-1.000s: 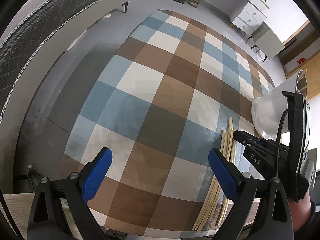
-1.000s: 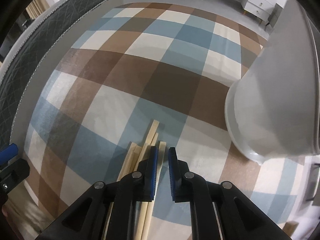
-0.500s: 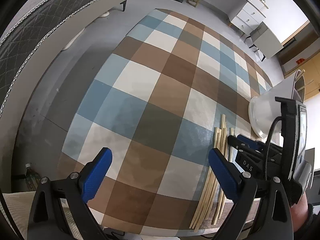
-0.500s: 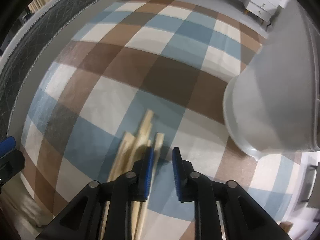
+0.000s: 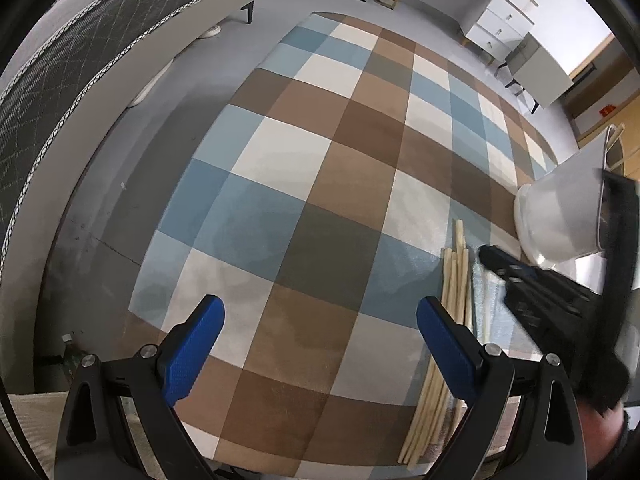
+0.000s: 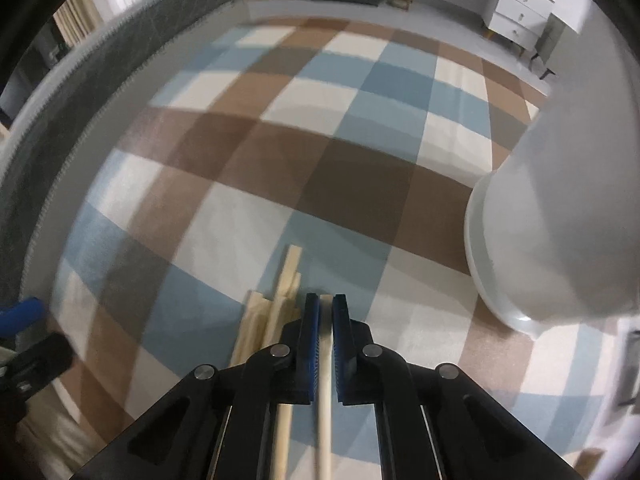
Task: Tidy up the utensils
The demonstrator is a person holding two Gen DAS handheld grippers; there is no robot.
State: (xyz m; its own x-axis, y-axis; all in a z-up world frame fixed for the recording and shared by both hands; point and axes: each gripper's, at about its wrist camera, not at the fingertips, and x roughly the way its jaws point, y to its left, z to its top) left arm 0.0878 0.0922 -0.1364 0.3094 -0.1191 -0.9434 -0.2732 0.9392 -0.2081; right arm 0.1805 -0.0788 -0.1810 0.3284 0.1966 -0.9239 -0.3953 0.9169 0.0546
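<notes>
I am working over a table spread with a checked cloth (image 5: 320,200) of blue, brown and cream squares, with grey floor around it. Nearest me, my left gripper (image 5: 320,340) hangs with its blue pads spread wide and nothing between them, above the near part of the cloth. My right gripper (image 6: 326,316) has its blue pads drawn in against a single pale wooden chopstick (image 6: 325,380), which runs straight back between the fingers toward the camera. Just to the left of that one, the other chopsticks (image 6: 276,304) lie in a loose bundle on the cloth, roughly parallel, their tips pointing away from me. In the left wrist view this bundle (image 5: 452,300) stretches along the right side of the table. Beyond and to the right stands a white container (image 6: 552,216), close to the stick tips but apart from them. Farther off I see a white dresser (image 6: 520,8) by the wall.
</notes>
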